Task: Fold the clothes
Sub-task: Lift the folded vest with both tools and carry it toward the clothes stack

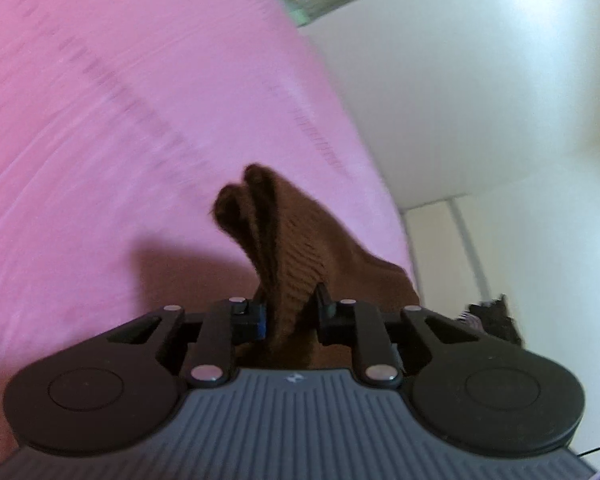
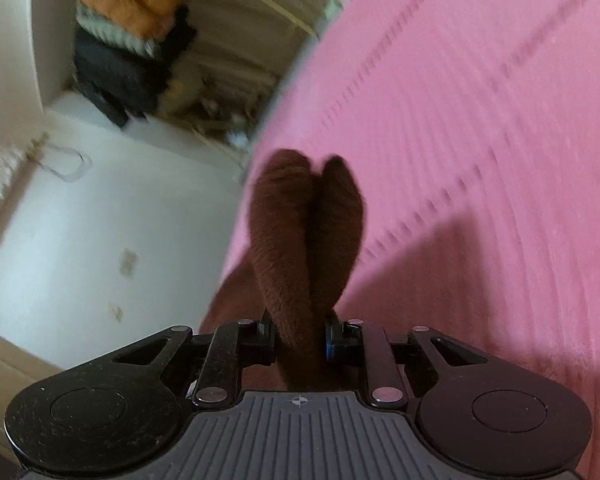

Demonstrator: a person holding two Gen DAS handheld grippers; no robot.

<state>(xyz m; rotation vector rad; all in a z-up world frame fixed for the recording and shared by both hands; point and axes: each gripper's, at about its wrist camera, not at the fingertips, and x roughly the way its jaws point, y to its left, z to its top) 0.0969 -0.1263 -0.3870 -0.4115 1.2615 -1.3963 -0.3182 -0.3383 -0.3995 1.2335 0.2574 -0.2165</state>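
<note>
Both grips are thin. The left hand-held gripper [image 1: 290,314] is clenched on a bunched fold of the brown garment [image 1: 284,240], raised above the pink bedspread [image 1: 120,100]. The right hand-held gripper [image 2: 300,338] pinches another fold of it. If either fold slides out as the cloth is carried, that side drops and the fold goes crooked.

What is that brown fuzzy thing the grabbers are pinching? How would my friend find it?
Look for the big pink bedspread first. Just above it, a brown knitted garment is pinched in the jaws of both the right gripper and the left gripper. It is the only dark, fuzzy cloth against all that pink.
</note>
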